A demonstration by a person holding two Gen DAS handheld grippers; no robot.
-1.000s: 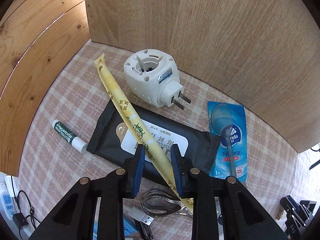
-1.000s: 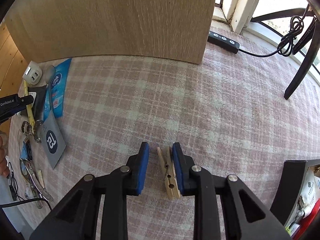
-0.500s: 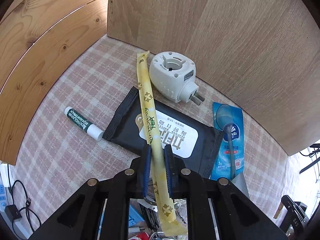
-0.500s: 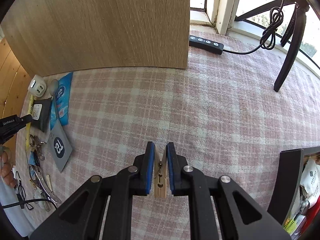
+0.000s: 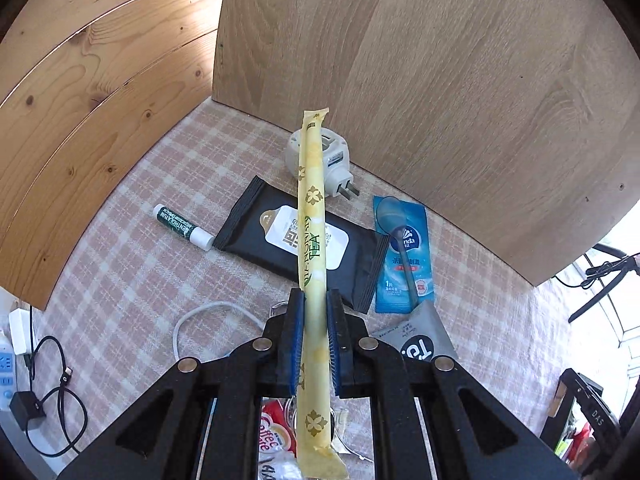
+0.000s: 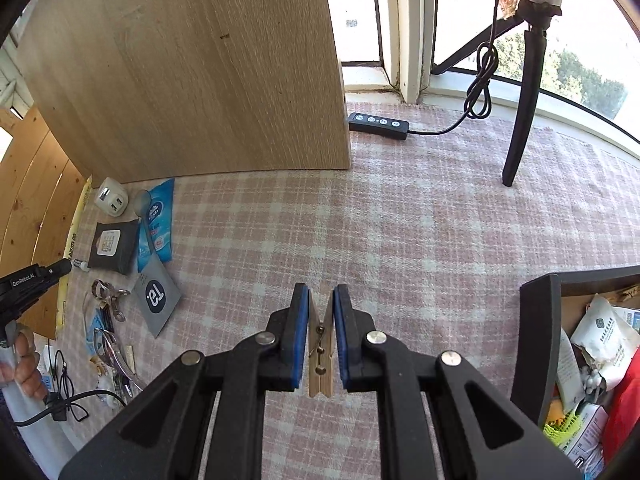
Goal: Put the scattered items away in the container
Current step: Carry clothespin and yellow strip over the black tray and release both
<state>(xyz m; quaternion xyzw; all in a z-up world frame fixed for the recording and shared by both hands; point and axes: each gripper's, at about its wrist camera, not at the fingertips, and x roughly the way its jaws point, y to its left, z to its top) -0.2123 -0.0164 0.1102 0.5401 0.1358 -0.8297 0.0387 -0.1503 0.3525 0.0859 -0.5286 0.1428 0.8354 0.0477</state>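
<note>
In the left wrist view, the left gripper at lower centre is still closing, its blue pads clamped on a long yellow tea stick that runs up the frame's middle above a black wipes pack on the checked cloth. In the right wrist view, the right gripper at lower centre pinches a wooden clothespin, and the dark container sits at the right edge, with packets inside.
</note>
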